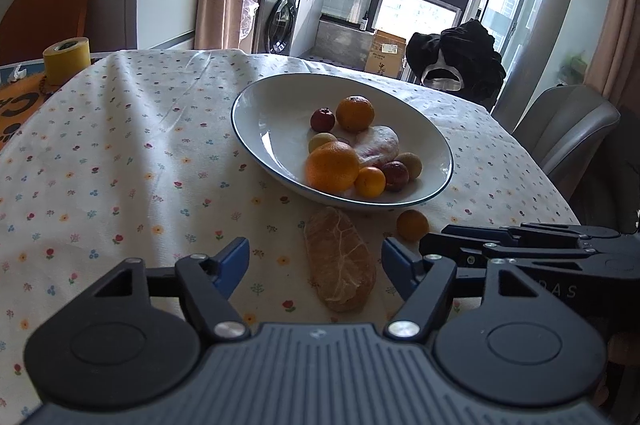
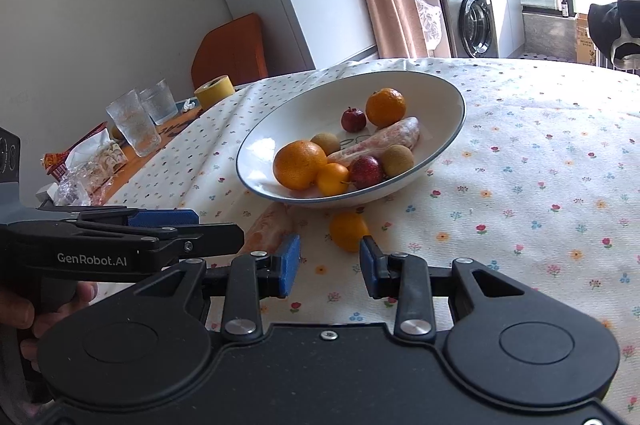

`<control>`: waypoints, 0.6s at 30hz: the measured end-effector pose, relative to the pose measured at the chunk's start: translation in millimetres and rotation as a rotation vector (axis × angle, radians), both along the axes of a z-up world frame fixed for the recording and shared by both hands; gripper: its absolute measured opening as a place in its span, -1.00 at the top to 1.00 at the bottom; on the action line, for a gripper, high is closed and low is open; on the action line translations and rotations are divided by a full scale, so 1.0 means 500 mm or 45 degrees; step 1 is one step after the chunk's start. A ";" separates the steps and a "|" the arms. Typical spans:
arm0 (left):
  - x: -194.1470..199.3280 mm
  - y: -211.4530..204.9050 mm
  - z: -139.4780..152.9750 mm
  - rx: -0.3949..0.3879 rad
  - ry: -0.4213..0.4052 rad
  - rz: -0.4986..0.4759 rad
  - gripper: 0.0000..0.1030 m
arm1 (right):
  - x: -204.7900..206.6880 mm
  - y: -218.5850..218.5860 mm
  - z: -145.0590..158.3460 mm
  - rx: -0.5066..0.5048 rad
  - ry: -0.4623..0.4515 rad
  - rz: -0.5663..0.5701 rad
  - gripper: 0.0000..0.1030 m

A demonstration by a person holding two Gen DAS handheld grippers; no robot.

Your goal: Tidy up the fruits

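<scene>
A white bowl [image 1: 256, 117] [image 2: 280, 113] with a dark rim holds several fruits: two oranges, a small tangerine [image 1: 370, 181], red and tan small fruits, and a peeled pomelo wedge [image 1: 378, 145]. On the cloth in front of the bowl lie a peeled pomelo segment [image 1: 339, 261] [image 2: 267, 227] and a small orange [image 1: 413, 224] [image 2: 347, 230]. My left gripper [image 1: 316, 261] is open, its blue pads on either side of the segment, apart from it. My right gripper [image 2: 330, 267] is open just short of the small orange, empty.
A floral tablecloth [image 1: 120, 165] covers the round table. A yellow tape roll [image 1: 66, 59] [image 2: 214, 91], two glasses [image 2: 134, 123] and snack wrappers [image 2: 86, 161] sit at the far left. A grey chair [image 1: 560, 129] stands to the right. A hand [image 2: 24, 309] holds the left gripper.
</scene>
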State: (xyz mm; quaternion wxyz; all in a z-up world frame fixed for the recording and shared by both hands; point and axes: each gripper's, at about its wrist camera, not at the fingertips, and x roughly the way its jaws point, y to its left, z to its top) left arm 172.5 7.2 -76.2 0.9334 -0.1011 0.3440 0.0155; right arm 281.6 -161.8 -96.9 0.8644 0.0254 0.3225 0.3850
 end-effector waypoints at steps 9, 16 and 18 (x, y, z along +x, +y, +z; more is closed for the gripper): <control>0.040 -0.032 -0.020 0.029 0.048 -0.029 -0.21 | 0.014 -0.019 -0.007 0.003 0.001 -0.033 0.29; 0.056 -0.055 -0.036 0.145 0.068 -0.014 0.13 | 0.019 -0.019 -0.003 0.001 -0.007 -0.042 0.22; 0.053 -0.054 -0.033 0.134 0.070 -0.030 0.27 | 0.021 -0.015 -0.002 0.000 -0.011 -0.043 0.19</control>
